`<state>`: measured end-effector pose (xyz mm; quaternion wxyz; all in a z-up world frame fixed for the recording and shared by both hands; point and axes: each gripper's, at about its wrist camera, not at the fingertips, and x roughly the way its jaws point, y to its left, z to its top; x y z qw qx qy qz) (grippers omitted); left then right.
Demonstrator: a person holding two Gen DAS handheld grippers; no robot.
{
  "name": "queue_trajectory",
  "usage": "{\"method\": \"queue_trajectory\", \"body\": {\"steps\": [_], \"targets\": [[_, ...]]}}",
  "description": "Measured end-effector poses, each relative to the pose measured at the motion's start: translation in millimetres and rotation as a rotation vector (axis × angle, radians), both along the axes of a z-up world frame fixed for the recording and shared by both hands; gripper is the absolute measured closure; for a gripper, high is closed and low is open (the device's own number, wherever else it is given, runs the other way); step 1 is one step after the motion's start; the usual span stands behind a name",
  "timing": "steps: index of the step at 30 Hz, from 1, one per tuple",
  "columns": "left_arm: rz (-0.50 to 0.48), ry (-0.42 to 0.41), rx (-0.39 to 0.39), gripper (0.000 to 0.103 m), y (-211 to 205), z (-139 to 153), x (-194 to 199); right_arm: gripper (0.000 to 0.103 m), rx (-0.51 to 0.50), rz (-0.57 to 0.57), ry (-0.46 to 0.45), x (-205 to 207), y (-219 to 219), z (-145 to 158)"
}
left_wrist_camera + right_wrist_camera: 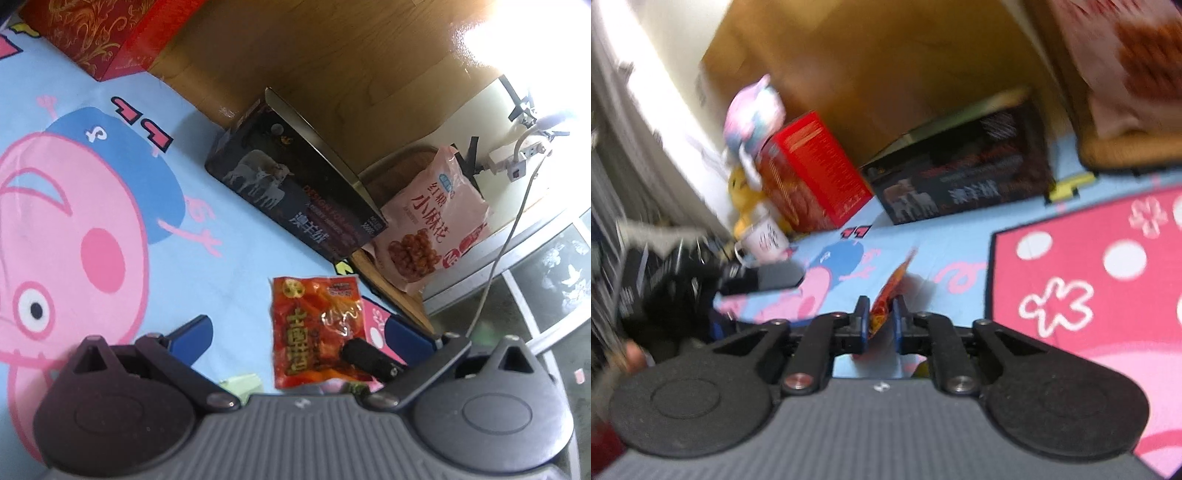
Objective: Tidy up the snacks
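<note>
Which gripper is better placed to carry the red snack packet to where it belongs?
Right. The right gripper is closed on the red snack packet, pinched edge-on between its blue pads. The left gripper stands wide open with the packet between its fingers, untouched.

A cartoon-pig cloth covers the surface, with a red patterned box at its far edge, a dark box printed with sheep, and a white mug beside a plush toy.
</note>
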<state>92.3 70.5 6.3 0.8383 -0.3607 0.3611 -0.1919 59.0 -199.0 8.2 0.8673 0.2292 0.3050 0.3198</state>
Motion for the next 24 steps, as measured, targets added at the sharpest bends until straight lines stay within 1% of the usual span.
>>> {"method": "queue_trajectory", "body": {"steps": [2,5,7,9,11,12,13,14,15,17,19,22,24], "targets": [[-0.017,0.008,-0.052,0.0,1,-2,3,0.093,0.097,-0.01,0.067,6,-12,-6],[-0.044,0.015,-0.129,0.0,1,-5,8,0.093,0.25,-0.005,0.129,11,-25,-13],[-0.067,0.017,-0.184,0.0,-1,-5,11,0.093,0.334,0.013,0.148,11,-29,-15],[-0.092,0.016,-0.233,0.001,-5,-6,13,0.093,0.382,0.024,0.153,11,-30,-15],[-0.105,0.005,-0.253,0.004,-10,-4,14,0.093,0.428,0.037,0.16,11,-32,-15],[-0.108,0.0,-0.258,0.012,-11,-3,15,0.093,0.45,0.043,0.164,12,-35,-14],[-0.115,-0.003,-0.264,0.021,-13,-3,16,0.093,0.469,0.049,0.167,12,-38,-14],[-0.125,-0.003,-0.277,0.026,-15,-2,18,0.093,0.481,0.052,0.169,12,-38,-14],[-0.129,0.0,-0.28,0.028,-16,-1,19,0.093,0.486,0.053,0.172,12,-40,-14],[-0.127,-0.007,-0.271,0.028,-18,2,21,0.093,0.495,0.05,0.177,11,-41,-13],[-0.125,-0.018,-0.265,0.031,-19,4,20,0.093,0.502,0.044,0.174,12,-42,-12],[-0.113,-0.035,-0.253,0.036,-19,7,20,0.093,0.494,0.033,0.163,11,-45,-11],[-0.104,-0.047,-0.246,0.037,-17,9,19,0.093,0.479,0.027,0.164,12,-44,-11]]}}
